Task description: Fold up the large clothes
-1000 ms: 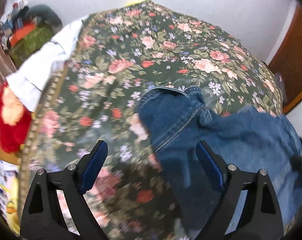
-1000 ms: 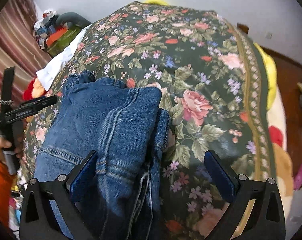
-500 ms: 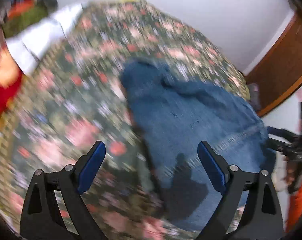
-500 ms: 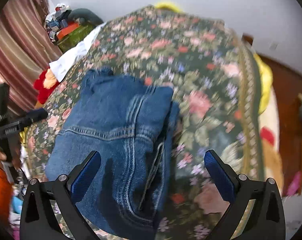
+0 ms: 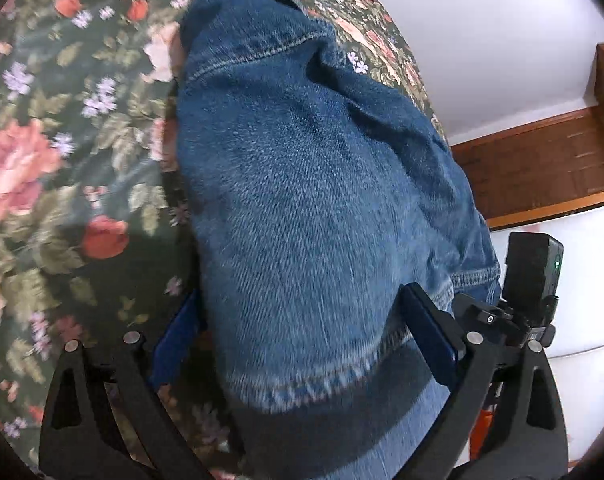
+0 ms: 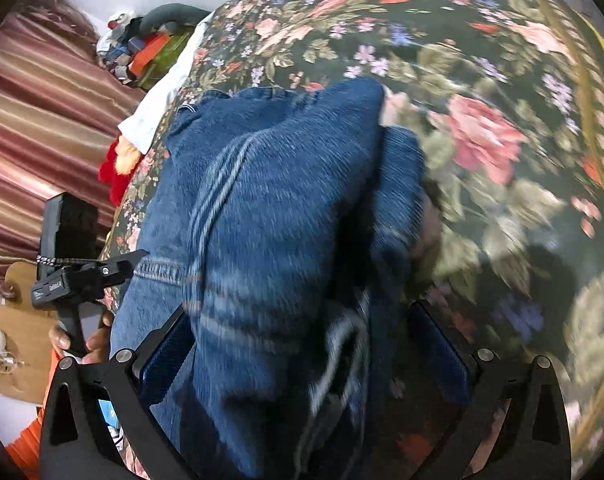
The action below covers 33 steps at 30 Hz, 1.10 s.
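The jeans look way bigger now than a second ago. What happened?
Both claws moved in closer: the left claw and right claw now straddle the folded jeans, jaws open, not pinching. The jeans stayed folded on the flowery bedspread.

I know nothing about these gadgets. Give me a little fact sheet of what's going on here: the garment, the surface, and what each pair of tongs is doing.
garment: blue jeans, folded into a thick bundle
surface: bed with a dark floral bedspread
left tongs: open, fingers on either side of the near end of the bundle
right tongs: open, straddling the bundle's near end
grip: neither pair looks clamped on the denim
beside the bed: striped curtain, white cloth, red plush toy
image quality: right view blurred
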Tool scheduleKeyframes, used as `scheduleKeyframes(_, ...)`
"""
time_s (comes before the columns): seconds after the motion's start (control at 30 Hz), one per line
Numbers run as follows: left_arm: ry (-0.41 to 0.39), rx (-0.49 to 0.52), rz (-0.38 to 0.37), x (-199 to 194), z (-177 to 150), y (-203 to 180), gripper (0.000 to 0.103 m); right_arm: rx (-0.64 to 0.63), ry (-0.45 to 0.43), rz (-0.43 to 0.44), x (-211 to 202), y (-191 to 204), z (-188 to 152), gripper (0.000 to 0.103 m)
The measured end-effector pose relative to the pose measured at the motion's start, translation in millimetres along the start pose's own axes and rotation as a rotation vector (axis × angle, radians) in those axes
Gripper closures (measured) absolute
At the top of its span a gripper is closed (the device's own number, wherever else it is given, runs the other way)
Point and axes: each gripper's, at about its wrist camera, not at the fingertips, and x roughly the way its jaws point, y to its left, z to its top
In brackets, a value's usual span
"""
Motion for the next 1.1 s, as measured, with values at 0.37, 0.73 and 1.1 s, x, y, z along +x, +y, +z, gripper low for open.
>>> scheduleKeyframes(0.37,-0.054,0.108,0.055,-5,4,-26,0.027,0.024,-0.053,0.002,-3,26,-1,0.047)
scheduleKeyframes(0.73,-0.163,0.304,0.1,-84,-22,-93,0.041,-0.104,-0.125,-0.037,-62,103,-24,0.065)
scheduleKeyframes(1.1,-0.295,0.407,0.102,-195,-44,-106,0.042,-0.168,-0.272,-0.013,-115,182,-44,0.065)
